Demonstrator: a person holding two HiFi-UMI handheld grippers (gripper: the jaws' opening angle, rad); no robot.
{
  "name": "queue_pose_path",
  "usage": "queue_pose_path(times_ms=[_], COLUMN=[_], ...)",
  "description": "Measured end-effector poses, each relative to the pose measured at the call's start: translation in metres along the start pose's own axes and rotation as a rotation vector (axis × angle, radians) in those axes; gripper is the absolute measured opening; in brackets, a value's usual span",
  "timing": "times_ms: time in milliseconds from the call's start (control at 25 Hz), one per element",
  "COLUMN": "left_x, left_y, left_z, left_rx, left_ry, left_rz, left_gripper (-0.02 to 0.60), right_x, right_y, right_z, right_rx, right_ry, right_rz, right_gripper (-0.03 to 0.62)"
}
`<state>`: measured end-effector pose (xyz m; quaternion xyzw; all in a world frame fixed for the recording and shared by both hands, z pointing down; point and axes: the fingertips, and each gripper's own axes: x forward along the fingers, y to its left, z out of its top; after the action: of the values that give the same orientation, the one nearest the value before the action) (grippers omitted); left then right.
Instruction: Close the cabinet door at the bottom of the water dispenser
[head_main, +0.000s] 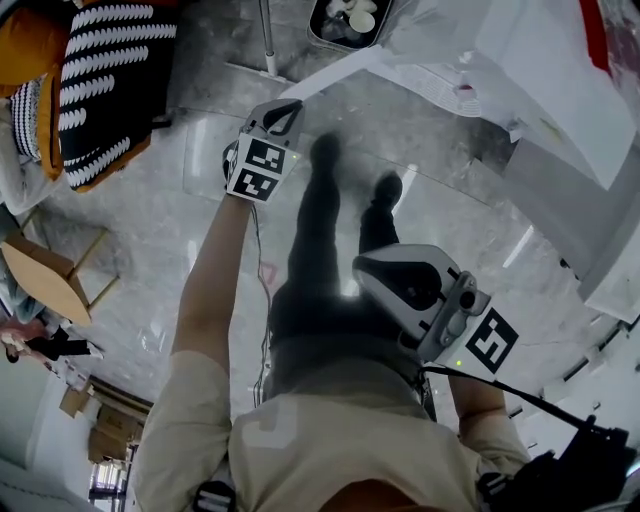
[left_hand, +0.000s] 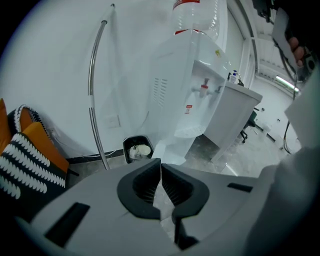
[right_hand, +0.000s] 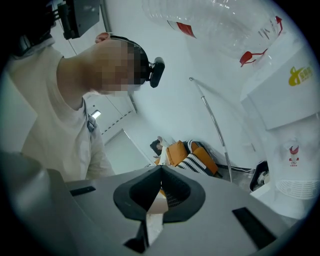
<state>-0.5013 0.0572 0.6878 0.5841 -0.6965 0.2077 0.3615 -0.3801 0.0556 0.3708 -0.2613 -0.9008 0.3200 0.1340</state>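
The white water dispenser (left_hand: 192, 85) stands against the wall with a clear bottle (left_hand: 197, 17) on top. Its bottom cabinet door (left_hand: 167, 150) stands swung out, and in the head view the door (head_main: 340, 72) shows as a white slab above my left hand. My left gripper (left_hand: 161, 162) is shut and empty, pointing down towards the door from a short way off. In the head view the left gripper (head_main: 288, 108) is held out ahead of the legs. My right gripper (head_main: 368, 268) hangs by the hip, shut and empty, and faces away past the dispenser (right_hand: 295, 130).
A black waste bin (left_hand: 137, 149) with crumpled paper sits left of the dispenser, next to a curved metal pole (left_hand: 94, 85). An orange chair with a striped cushion (head_main: 100, 90) is at the left. A grey counter (left_hand: 232, 112) adjoins the dispenser's right. The floor is glossy grey stone (head_main: 150, 270).
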Motion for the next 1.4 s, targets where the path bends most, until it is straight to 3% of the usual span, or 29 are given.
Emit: queue_pose_path(times_ms=[320,400,560,840,1040,1240,1400], left_x=[0.028,0.040,0.063,0.099,0.119,0.132,0.137], left_y=[0.012,0.016,0.023,0.034,0.037,0.035,0.036], left_z=[-0.033,-0.048,-0.075,-0.106,-0.132,-0.146,-0.151], left_rx=[0.032,0.047,0.087,0.068,0.089,0.123,0.064], left_ry=[0.096,0.148,0.225,0.338,0.444,0.501,0.501], left_rz=[0.019,0.014,0.019,-0.014,-0.063,-0.066,-0.066], left_gripper=[0.010,0.136,0.202,0.310,0.314,0.314,0.314], right_x=[-0.001,0.000,0.001,0.004,0.003,-0.008,-0.011], right_y=[-0.021,-0.025,-0.033,-0.042,-0.043,-0.055,-0.056], right_z=[-0.014,-0.018,-0.029,-0.043,-0.050,-0.051,-0.052], right_rx=[0.011,0.022,0.048,0.040,0.048,0.042,0.028], right_ry=[0.012,0.019,0.036,0.097,0.128,0.135,0.128], right_rz=[-0.020,-0.024,-0.032,-0.005,0.003,-0.030,-0.049], right_gripper=[0.017,0.016,0.017,0.015,0.015,0.015,0.015])
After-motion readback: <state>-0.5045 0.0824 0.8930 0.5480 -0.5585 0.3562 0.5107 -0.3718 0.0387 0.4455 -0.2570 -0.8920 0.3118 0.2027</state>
